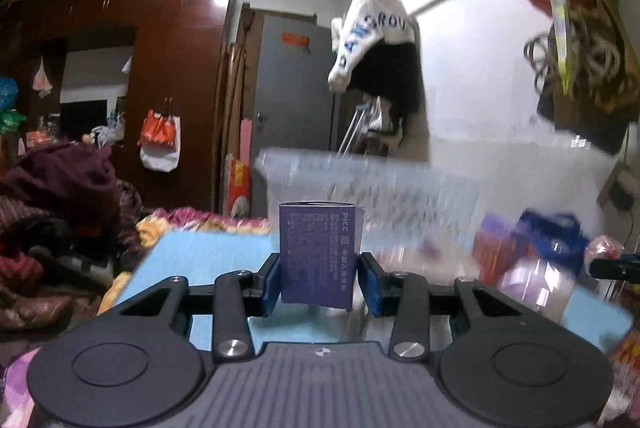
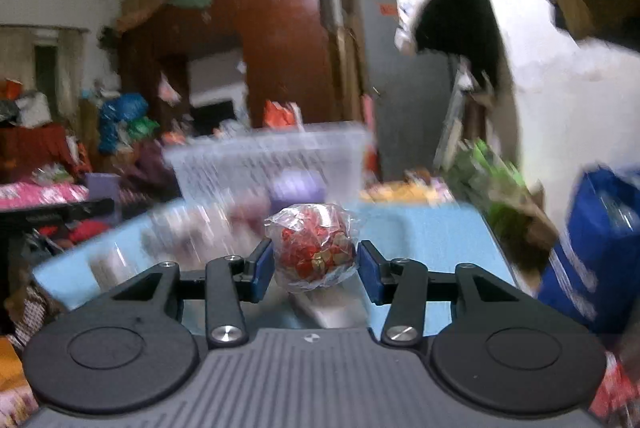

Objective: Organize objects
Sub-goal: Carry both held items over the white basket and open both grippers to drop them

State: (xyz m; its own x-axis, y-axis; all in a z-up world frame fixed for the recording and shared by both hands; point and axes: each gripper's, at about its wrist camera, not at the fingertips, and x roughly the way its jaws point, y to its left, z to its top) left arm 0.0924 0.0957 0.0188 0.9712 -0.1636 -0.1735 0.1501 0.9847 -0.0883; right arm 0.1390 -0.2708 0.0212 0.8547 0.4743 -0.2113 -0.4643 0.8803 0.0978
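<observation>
My left gripper [image 1: 320, 284] is shut on a purple carton [image 1: 318, 248] with white print, held upright between the blue pads above the light blue table top [image 1: 208, 252]. My right gripper [image 2: 316, 268] is shut on a round bundle of red sweets [image 2: 316, 248] wrapped in clear plastic, also lifted above the blue table top [image 2: 424, 240]. A clear plastic storage bin [image 1: 360, 184] stands blurred at the far side of the table, straight ahead of both grippers; in the right wrist view the bin [image 2: 272, 156] sits just beyond the bundle.
A blue box [image 2: 600, 248] and green packets [image 2: 492, 180] crowd the table's right side by the white wall. Blurred purple and red packages [image 1: 532, 260] lie right of the carton. Piled clothes [image 1: 60, 208] lie to the left. A white garment [image 1: 372, 32] hangs overhead.
</observation>
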